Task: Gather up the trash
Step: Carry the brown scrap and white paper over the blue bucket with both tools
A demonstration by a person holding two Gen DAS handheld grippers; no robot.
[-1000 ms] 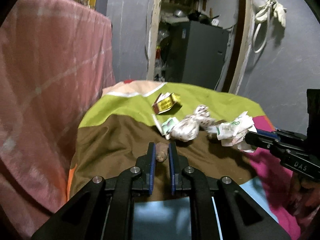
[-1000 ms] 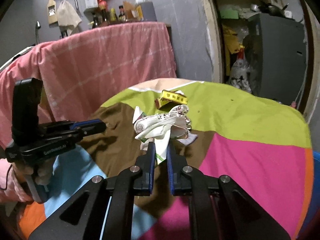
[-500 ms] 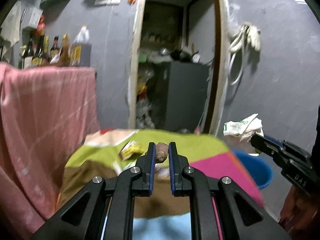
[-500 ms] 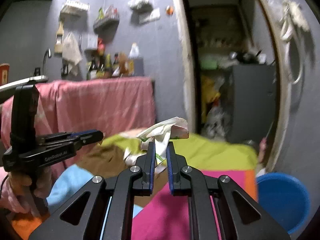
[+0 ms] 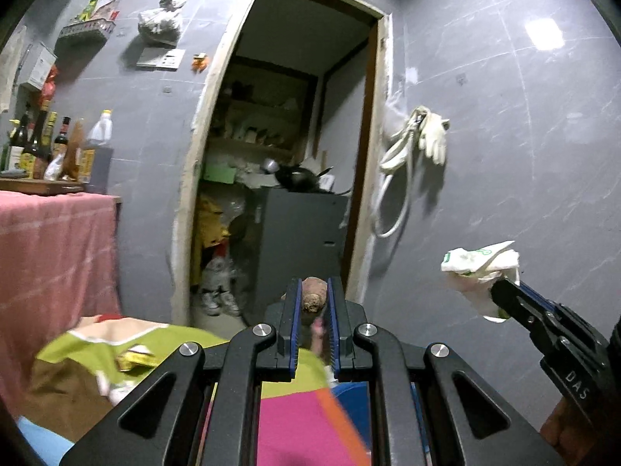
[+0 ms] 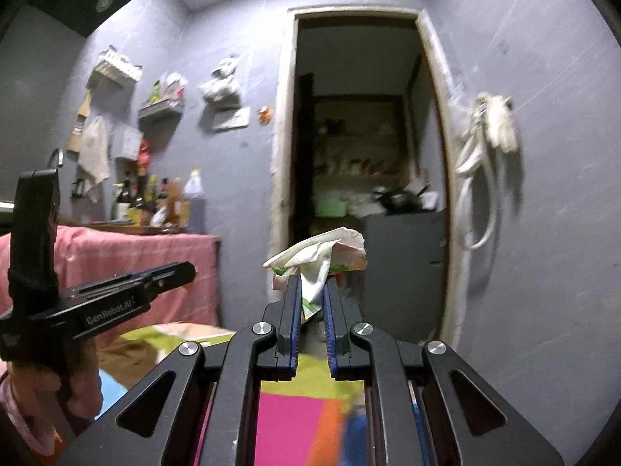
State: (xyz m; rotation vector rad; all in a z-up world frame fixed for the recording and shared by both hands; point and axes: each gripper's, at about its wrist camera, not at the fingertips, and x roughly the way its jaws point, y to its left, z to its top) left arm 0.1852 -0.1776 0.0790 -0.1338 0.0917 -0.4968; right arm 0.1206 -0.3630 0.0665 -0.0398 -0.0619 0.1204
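Brown lump (image 5: 313, 298) clamped in left gripper (image 5: 313, 295), raised level before the doorway (image 5: 295, 155); crumpled white paper (image 6: 322, 260) pinched in right gripper (image 6: 312, 291), above the patchwork cloth (image 6: 287, 407).

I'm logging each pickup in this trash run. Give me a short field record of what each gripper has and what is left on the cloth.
left gripper: shut on small brown lump
right gripper: shut on crumpled white wrapper
carried items: both held in the air, clear of the table
left on patchwork cloth: yellow packet, blurred white scraps beside it
bin: blue shape at the cloth's far edge, too hidden to identify
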